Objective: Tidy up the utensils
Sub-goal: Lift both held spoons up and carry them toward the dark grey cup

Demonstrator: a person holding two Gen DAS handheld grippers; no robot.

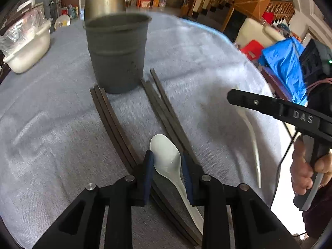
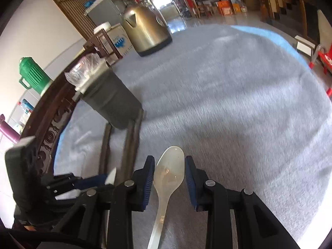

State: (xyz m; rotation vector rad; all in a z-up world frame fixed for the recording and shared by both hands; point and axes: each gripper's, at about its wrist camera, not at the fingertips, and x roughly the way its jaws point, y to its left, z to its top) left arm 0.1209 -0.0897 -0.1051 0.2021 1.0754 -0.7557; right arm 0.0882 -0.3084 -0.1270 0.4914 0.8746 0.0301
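two white spoons are the things in hand. the left gripper (image 1: 167,167) has its blue ribbed pads closed against the sides of a glossy white spoon (image 1: 166,155), bowl pointing away toward the cup, handle running back under the jaws. the right gripper (image 2: 170,172) straddles a second, paler and slightly see-through spoon (image 2: 170,170); its pads sit just beside the bowl, and i cannot tell whether they press on it. whether either spoon is lifted off the cloth is also unclear.

two bundles of dark, square-sided chopsticks lie flat on the cloth, the left bundle (image 1: 112,124) and the right bundle (image 1: 166,112), their far ends near the base of a dark grey plastic cup (image 1: 117,54). the cup is upright, tapered, with moulded ridges, and looks empty from here.

so the sorting seems barely begun: nothing shows in the cup, and both spoons and all the chopsticks remain to go in.

the table wears a soft, fuzzy grey cloth (image 1: 51,114). further out stand a brushed gold metal kettle (image 2: 145,33) and a cream tub (image 1: 27,47) covered with crinkled clear plastic.
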